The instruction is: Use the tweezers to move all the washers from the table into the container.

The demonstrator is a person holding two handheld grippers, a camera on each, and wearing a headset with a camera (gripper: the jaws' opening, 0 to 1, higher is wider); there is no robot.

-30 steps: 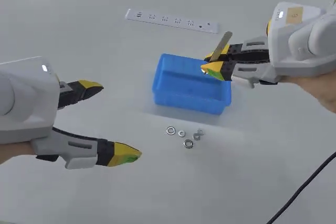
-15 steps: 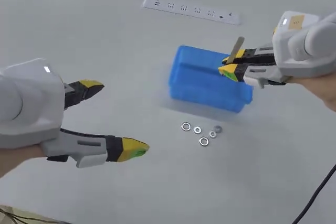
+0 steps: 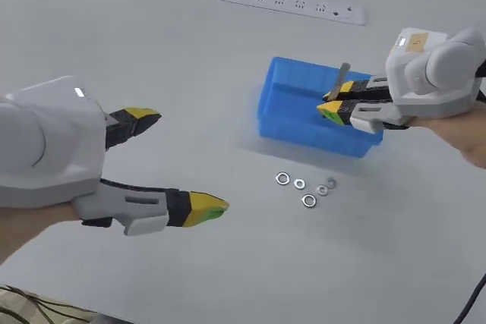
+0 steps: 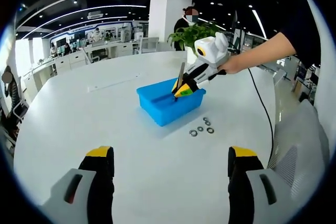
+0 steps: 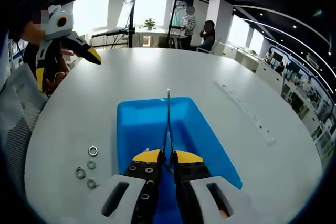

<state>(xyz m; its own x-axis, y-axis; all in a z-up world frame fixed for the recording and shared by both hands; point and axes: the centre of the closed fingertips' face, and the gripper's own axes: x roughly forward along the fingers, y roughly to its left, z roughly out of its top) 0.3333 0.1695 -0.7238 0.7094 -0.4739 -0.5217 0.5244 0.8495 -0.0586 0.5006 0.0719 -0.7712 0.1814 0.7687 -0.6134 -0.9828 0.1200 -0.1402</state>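
Fingers [image 5: 148,157] of the right gripper [image 5: 167,156] are clamped together on the tweezers [image 5: 168,121], held over the blue container [image 5: 139,124]. The left gripper [image 3: 182,163] hangs over the counter [image 3: 152,36] with its fingers wide apart, holding nothing. The washers [image 3: 308,201] lie clustered on the counter just beside the container's near wall.

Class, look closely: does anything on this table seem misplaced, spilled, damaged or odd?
Nothing looks damaged or spilled. The small silver metal washers lie in a cluster on the white table beside the blue plastic container, not in it. The right tongs, shut on the thin metal tweezers, hover over the container.
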